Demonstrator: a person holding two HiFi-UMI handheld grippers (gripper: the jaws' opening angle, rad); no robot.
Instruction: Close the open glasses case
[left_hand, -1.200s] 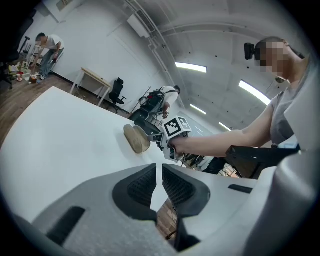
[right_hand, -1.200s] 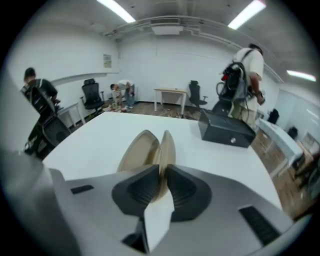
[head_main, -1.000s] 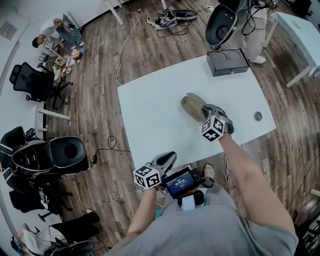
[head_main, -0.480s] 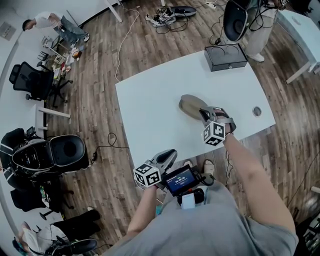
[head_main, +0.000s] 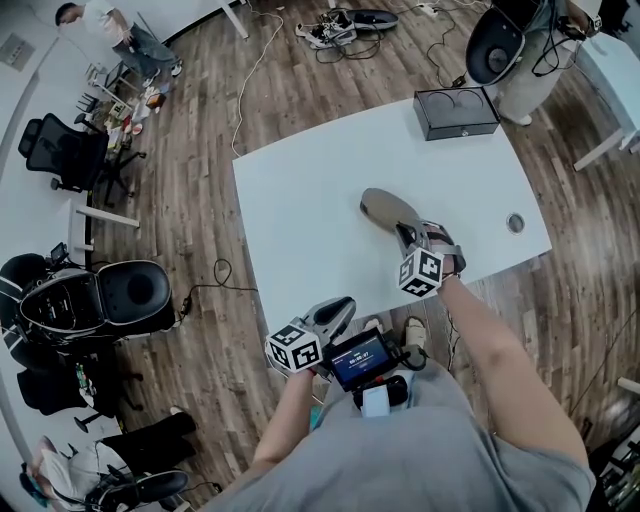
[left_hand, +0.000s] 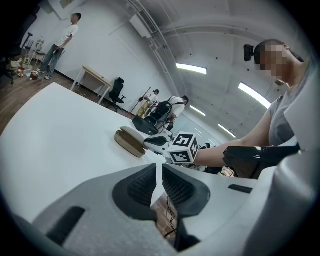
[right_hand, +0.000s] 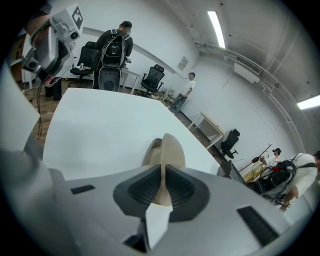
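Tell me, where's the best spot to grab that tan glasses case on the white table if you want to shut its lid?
The thin free rim of the lid, coming from the person's end of the glasses case. The lid stands raised as a narrow edge, so two jaws can pinch it from either face; the right gripper is clamped there.
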